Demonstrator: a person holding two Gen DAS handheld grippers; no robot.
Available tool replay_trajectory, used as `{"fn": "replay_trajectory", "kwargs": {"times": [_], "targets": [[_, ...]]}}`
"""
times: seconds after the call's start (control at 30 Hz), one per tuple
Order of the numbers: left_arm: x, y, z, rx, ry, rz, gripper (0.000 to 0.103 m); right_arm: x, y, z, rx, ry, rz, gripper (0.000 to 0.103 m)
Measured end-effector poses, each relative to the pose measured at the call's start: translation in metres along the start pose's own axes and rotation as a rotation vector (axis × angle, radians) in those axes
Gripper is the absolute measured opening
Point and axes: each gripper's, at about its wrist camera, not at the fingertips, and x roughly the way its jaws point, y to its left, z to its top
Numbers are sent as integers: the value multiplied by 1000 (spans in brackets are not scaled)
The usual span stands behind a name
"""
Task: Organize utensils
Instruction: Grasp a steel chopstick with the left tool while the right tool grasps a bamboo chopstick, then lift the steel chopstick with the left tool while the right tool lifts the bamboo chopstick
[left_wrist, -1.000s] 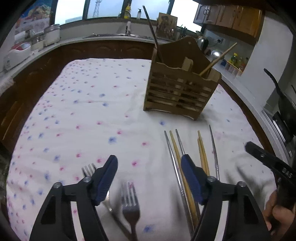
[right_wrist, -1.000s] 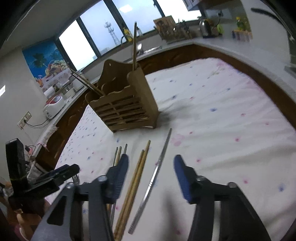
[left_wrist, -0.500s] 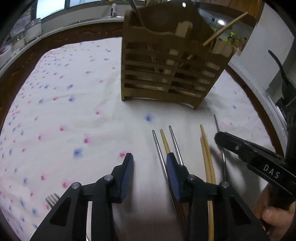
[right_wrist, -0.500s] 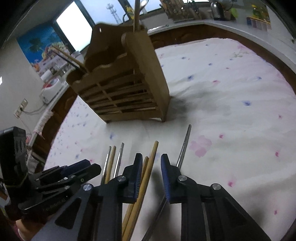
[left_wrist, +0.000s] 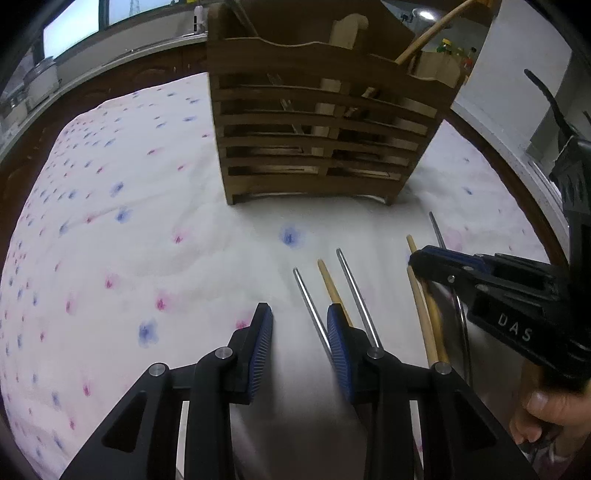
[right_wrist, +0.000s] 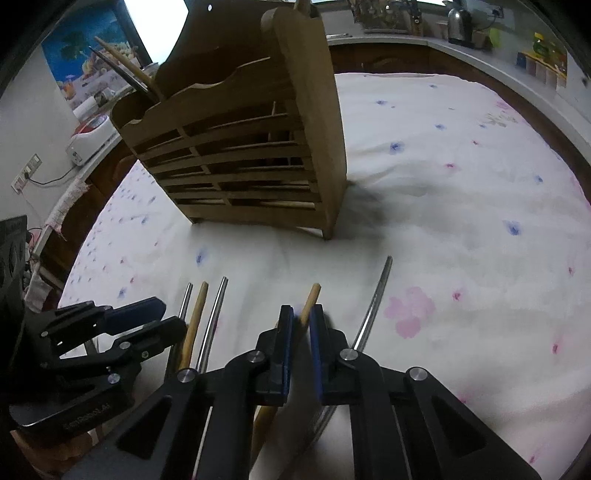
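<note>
The right gripper (right_wrist: 301, 319) is closing on a wooden chopstick (right_wrist: 309, 302) that sits between its blue pads. The left gripper (left_wrist: 297, 325) is closing too, with only cloth in its gap; a metal chopstick (left_wrist: 308, 299) lies just beside one pad. More chopsticks lie on the flowery tablecloth (left_wrist: 147, 229). Farther back stands the wooden holder (left_wrist: 314, 147), with sticks poking out.

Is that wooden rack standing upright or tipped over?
Upright. The wooden rack stands on its feet on the flowered cloth, with a wooden chopstick leaning out of its top.
</note>
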Motion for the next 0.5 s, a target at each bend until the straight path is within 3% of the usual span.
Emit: {"fn": "replay_trajectory", "kwargs": {"times": [0.07, 0.17, 0.27, 0.5], "targets": [[4, -4, 6, 23, 10, 19, 30, 1, 1, 2, -10, 7, 0, 8], [7, -10, 11, 55, 14, 62, 20, 2, -3, 0, -11, 5, 19, 8], [8, -13, 10, 65, 5, 60, 9, 0, -8, -2, 16, -7, 44, 8], [1, -14, 6, 41, -12, 54, 0, -15, -10, -7, 73, -39, 81, 6]]}}
